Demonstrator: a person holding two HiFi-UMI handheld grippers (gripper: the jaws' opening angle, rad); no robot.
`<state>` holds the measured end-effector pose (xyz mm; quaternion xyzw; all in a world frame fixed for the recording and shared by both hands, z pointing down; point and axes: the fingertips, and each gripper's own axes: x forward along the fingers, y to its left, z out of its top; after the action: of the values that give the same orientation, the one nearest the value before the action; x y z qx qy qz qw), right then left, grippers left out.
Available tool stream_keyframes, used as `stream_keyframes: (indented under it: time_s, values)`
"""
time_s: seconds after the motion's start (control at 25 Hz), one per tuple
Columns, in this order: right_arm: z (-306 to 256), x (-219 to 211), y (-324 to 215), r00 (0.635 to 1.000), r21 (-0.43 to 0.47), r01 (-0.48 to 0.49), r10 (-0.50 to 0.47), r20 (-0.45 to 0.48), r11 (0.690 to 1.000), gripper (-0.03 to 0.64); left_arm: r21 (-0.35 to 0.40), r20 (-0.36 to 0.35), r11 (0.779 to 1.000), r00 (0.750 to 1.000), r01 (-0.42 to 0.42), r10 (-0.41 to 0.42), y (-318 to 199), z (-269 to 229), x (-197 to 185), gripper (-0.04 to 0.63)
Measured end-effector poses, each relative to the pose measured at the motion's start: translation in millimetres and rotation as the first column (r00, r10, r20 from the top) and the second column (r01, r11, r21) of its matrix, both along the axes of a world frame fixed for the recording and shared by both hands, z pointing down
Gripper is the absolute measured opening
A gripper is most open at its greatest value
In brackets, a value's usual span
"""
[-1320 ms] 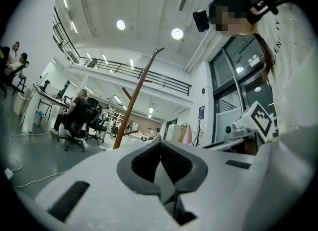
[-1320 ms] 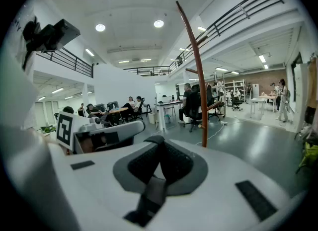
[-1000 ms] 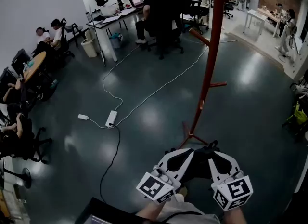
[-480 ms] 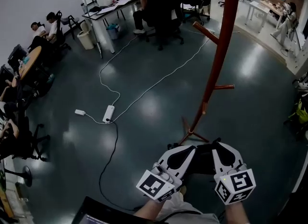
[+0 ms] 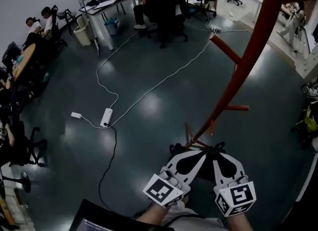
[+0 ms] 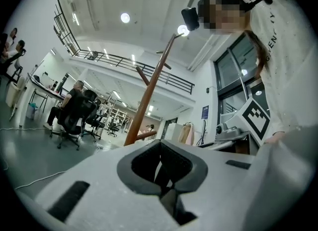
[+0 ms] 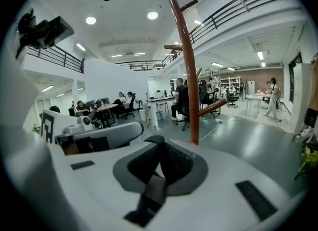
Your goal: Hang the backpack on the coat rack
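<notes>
The reddish-brown coat rack [image 5: 248,61] stands just ahead, its pole leaning up the right of the head view with pegs [image 5: 226,48] sticking out. It also rises behind the jaws of my left gripper [image 6: 149,88] and of my right gripper [image 7: 189,76]. Side by side at the bottom of the head view, my left gripper [image 5: 195,158] and right gripper [image 5: 218,156] point at the rack's base. Each is shut on a black backpack strap [image 7: 156,185], which shows as a dark strip [image 6: 161,168] in the left gripper view. The backpack [image 5: 206,171] hangs dark between and under them, mostly hidden.
A white power strip [image 5: 105,117] with white and black cables lies on the grey floor to the left. Desks, office chairs and seated people fill the far left and back. A bin [image 5: 82,35] stands by a desk. A laptop corner [image 5: 99,220] shows at the bottom left.
Both grippers have moved toward the coat rack with the straps held. The pole now looms larger and closer, and its base is just ahead of the jaws.
</notes>
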<state>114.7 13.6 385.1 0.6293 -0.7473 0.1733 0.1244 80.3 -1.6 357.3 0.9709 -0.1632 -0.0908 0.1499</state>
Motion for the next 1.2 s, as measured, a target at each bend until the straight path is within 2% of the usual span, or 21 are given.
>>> stream_keyframes:
  time_s: [0.24,0.76,1.0,1.2]
  values:
    - [9,17,-32,0.999,-0.016,-0.047,0.047,0.006,0.999,0.034,-0.018,-0.009,1.000,1.000,0.006,-0.007,-30,8,14,0.011]
    - [24,50,-91,0.995,-0.060,-0.104,0.104,0.004,0.993,0.034,-0.056,0.013,0.996,0.997,0.073,-0.073,-94,40,15,0.011]
    - [40,71,-94,0.996,-0.109,-0.086,0.086,-0.004,0.990,0.034,-0.082,0.010,0.993,0.996,0.087,-0.087,-102,53,34,0.011]
    - [66,69,-95,0.999,-0.160,-0.034,0.030,-0.030,0.986,0.035,-0.104,0.012,0.986,0.992,0.127,-0.126,-113,67,36,0.011]
